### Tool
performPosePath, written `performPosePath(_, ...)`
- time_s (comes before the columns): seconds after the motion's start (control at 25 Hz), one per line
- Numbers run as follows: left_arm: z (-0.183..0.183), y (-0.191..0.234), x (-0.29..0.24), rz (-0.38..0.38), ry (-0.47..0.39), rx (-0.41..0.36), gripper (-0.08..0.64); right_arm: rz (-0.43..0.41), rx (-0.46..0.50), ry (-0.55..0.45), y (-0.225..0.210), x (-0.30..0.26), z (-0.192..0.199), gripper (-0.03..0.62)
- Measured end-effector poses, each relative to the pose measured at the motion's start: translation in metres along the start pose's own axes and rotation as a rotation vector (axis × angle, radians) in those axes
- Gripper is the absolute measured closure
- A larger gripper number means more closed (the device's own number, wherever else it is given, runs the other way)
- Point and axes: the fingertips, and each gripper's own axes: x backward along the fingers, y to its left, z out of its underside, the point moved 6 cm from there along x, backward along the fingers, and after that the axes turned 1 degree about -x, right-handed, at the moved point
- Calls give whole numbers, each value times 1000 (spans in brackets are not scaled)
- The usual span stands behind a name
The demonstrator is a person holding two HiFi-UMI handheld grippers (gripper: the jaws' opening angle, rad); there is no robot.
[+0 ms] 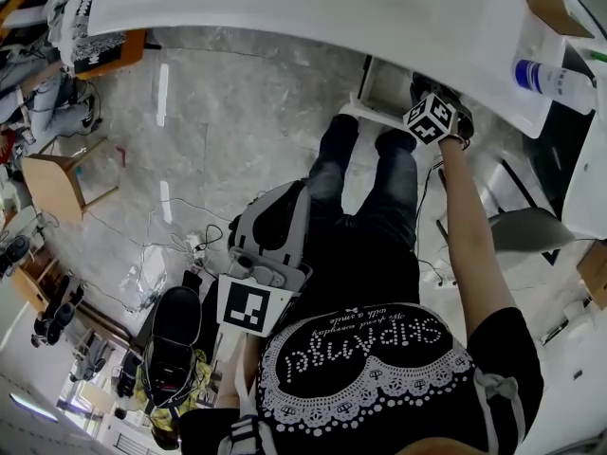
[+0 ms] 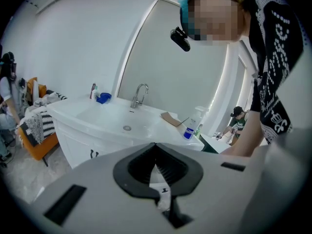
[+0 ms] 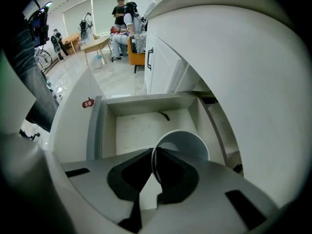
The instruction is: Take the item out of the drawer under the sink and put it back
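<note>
Jaws of left gripper (image 2: pixel 155 146) closed together, nothing gripped. It is held near torso, well apart from drawer and facing sink (image 2: pixel 112 115).

Jaws of right gripper (image 3: pixel 152 152) clamped on near rim of white cup (image 3: pixel 187 141), one jaw inside, one outside. Cup mouth faces camera. Cup sits within open drawer (image 3: pixel 97 126) under sink; contact with drawer floor cannot be told.

Judgement: drawer opened and item gripped. Whether cup is coming out or going back cannot be told. Release and drawer closing outstanding.
</note>
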Motion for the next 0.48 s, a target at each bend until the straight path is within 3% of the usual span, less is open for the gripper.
performPosePath(0.48,-9,-3,-11,45,-18,-28,557,-35,128,75,1,-3,-7,547)
